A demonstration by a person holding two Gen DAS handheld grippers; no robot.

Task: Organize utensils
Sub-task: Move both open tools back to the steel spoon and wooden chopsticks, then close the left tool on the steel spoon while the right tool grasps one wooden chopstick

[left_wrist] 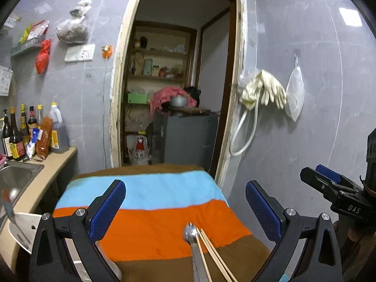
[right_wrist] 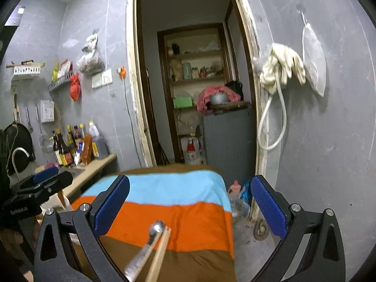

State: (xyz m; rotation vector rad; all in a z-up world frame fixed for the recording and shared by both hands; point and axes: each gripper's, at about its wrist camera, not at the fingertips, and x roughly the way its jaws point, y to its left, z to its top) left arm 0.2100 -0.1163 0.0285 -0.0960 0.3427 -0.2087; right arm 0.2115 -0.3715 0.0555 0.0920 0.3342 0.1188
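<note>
On striped orange, blue and brown cloth (left_wrist: 164, 223), near edge: metal spoon (left_wrist: 190, 233) touching wooden chopsticks (left_wrist: 211, 251); both grippers' fingers spread, empty; best pinched separately, low.

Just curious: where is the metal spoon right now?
In both wrist views the spoon lies on the striped cloth, bowl on the orange band, right beside the chopsticks.

Both wrist views low and close over the striped cloth (left_wrist: 150, 211), facing the doorway (left_wrist: 178, 75). Left view slightly leftward, right slightly rightward. Shared: cloth, doorway, spoon (right_wrist: 155, 232), chopsticks (right_wrist: 162, 246).
</note>
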